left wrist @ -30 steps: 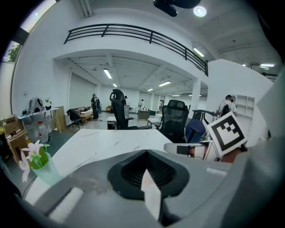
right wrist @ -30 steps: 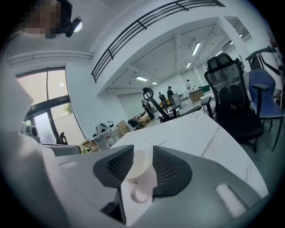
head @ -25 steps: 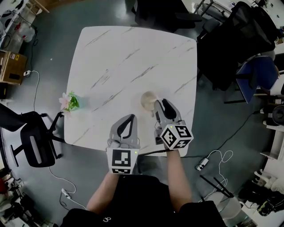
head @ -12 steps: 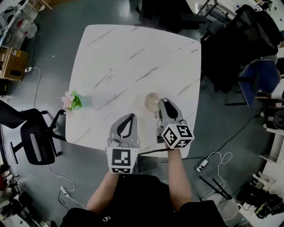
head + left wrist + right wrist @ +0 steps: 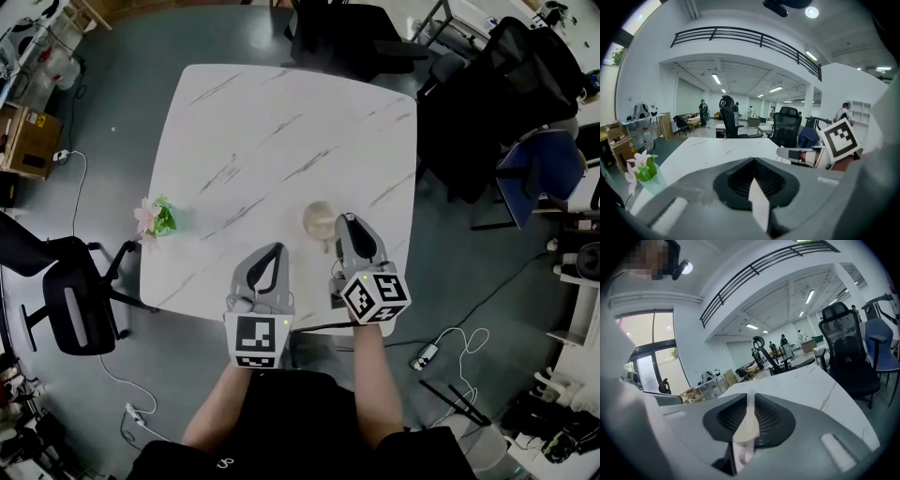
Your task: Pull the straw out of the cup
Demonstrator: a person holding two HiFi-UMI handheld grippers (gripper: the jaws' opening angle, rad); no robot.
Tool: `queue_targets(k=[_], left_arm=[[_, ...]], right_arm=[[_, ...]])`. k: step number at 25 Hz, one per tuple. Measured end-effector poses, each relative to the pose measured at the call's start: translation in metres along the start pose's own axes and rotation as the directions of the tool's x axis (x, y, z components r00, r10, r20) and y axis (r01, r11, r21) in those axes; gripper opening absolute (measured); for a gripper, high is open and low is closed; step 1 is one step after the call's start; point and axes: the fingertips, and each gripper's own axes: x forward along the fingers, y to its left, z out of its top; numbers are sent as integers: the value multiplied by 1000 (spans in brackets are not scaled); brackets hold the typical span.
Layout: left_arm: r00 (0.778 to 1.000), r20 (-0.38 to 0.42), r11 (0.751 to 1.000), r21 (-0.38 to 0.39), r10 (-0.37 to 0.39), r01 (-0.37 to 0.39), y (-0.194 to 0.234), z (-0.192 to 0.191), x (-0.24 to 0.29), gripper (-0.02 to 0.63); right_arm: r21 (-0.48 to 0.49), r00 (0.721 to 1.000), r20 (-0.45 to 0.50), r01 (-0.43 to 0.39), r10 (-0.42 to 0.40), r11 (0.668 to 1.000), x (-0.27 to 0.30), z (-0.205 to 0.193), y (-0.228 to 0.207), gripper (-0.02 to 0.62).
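Clearly the jaws of our right gripper [image 5: 345, 223] were closing on the pale straw [image 5: 749, 423] pinched between them, just right of the cup [image 5: 317, 219] near the marble table [image 5: 281, 122]'s near edge. Our left gripper [image 5: 270, 253] held its jaws together, empty. Office chairs [image 5: 352, 33] stood at the far side.

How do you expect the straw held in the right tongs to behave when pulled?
The straw looks thin and pale, so probably light and bendy. The right tongs are closing with it between them; it appears flattened, so likely crushes easily.
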Motion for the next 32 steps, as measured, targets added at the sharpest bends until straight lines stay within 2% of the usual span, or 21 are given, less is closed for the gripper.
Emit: queue_targets(k=[9, 16, 32], left_arm=[[999, 54, 1000, 14, -1, 0, -6, 19, -12, 0], [994, 105, 1000, 31, -11, 7, -16, 36, -25, 0], [971, 241, 996, 86, -9, -12, -35, 75, -63, 0]], right_arm=[[-102, 996, 78, -35, 43, 994, -31, 41, 31, 49], [-209, 987, 138, -48, 78, 977, -64, 73, 56, 49], [-352, 964, 253, 12, 83, 936, -130, 112, 89, 48]])
